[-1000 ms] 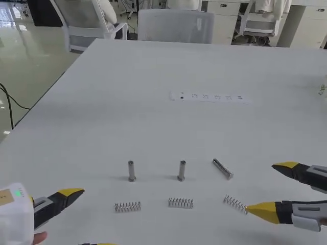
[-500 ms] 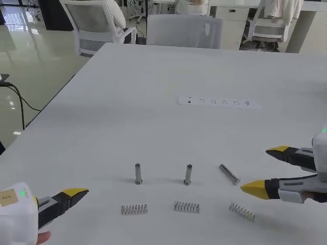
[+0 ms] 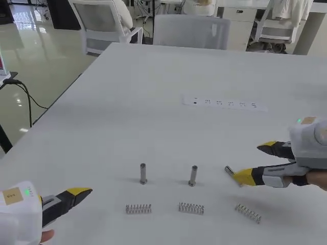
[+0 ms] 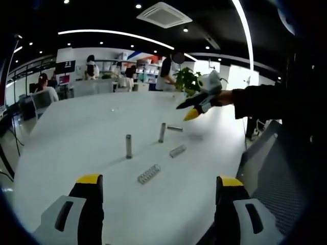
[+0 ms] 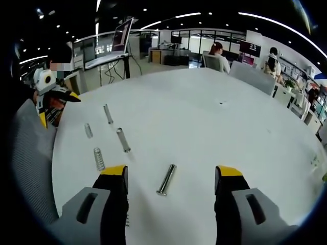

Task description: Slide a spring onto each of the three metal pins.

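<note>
Two metal pins stand upright on the white table, the left pin [image 3: 142,173] and the middle pin [image 3: 193,175]. A third pin [image 3: 229,171] lies flat; in the right gripper view this lying pin [image 5: 167,179] sits between the jaws. My right gripper [image 3: 251,162] is open over it, its lower fingertip at the pin's end. Three springs lie in a row nearer me: the left spring [image 3: 138,209], the middle spring [image 3: 191,207] and the right spring [image 3: 248,213]. My left gripper [image 4: 159,181] is open and holds nothing, at the near left.
A white power strip [image 3: 225,104] lies flat further back on the table. Office chairs [image 3: 191,30] stand beyond the far edge. The table's left edge [image 3: 61,97] drops to the floor, where a cable runs.
My right gripper has moved away from the right spring, further back and up to the lying pin. The left gripper has hardly moved. The head camera has shifted.
</note>
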Demonstrator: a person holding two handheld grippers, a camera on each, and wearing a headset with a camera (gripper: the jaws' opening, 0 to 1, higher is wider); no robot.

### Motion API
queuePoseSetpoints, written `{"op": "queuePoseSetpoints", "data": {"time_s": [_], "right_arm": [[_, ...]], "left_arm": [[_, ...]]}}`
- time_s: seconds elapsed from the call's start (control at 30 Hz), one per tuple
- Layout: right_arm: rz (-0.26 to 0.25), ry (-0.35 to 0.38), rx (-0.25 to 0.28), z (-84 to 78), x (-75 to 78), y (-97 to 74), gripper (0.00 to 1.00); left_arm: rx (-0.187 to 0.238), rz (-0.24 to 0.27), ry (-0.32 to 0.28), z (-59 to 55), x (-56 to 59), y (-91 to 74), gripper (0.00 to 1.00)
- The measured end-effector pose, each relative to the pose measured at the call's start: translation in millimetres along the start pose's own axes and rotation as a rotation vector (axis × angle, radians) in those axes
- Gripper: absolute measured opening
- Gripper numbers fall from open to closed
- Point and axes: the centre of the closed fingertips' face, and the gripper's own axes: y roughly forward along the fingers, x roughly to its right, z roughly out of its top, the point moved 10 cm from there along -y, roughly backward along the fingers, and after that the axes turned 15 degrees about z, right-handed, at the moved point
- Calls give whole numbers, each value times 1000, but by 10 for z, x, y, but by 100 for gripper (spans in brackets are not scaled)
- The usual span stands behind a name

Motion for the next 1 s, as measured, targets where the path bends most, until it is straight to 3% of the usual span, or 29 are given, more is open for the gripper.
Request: {"op": "queuePoseSetpoints", "data": {"time_s": [0.37,0.53,1.0], "right_arm": [[7,49,-90,40,45,263,51],[-15,63,-150,42,106,325,40],[-40,108,-236,49,114,453,17]], "left_arm": [[1,8,-4,-3,-15,-3,88],[0,4,-2,-5,-9,6,88],[-1,7,-9,-33,-26,3,87]]}}
